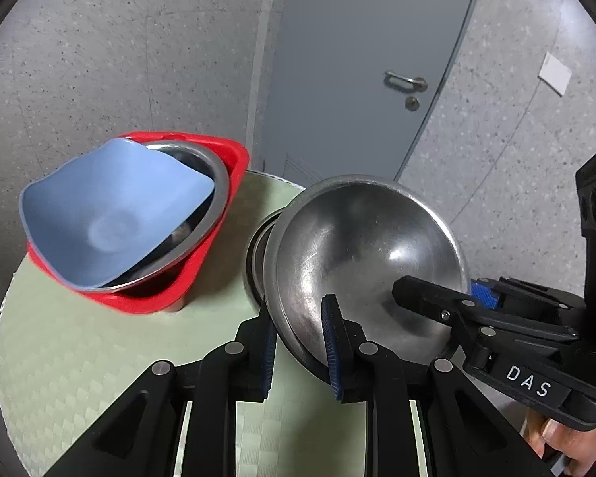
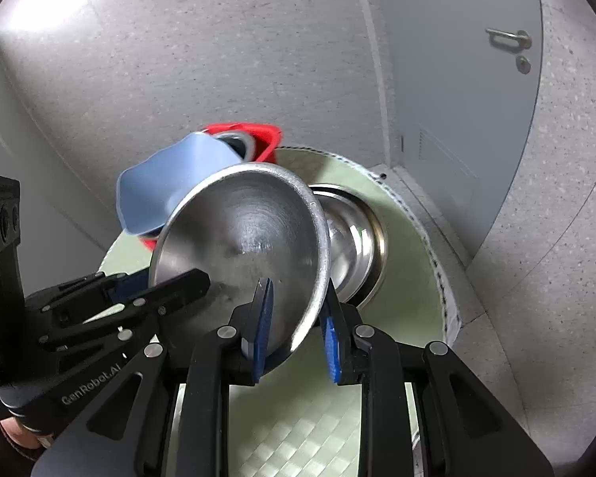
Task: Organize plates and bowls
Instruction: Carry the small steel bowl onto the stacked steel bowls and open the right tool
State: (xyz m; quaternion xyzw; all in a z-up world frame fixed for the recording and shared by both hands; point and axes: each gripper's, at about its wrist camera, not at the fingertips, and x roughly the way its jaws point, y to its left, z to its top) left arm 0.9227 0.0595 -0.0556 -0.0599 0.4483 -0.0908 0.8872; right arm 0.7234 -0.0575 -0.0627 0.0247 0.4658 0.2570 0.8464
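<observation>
Between my left claw's (image 1: 300, 351) blue pads: the rim of a steel bowl (image 1: 371, 262), pinched, one pad inside, one outside. My right claw (image 2: 298, 334) pinches the opposite rim of the same bowl (image 2: 238, 246) the same way. Both sets of jaws are pressed onto the thin metal. The bowl hangs tilted between the two claws above the table (image 1: 99, 338), its mouth facing up and toward me.

Just under and behind it, more steel bowls (image 2: 353, 246) sit nested on the green mat; I cannot tell how many.

Farther left, one red basin (image 1: 214, 262) stands on the table. In it lies one steel bowl (image 1: 214, 194), tilted, and in that one blue dish (image 1: 115, 214) with a wavy edge, tipped leftward, its edge past the basin's rim.

Grey door (image 1: 357, 59) behind.
</observation>
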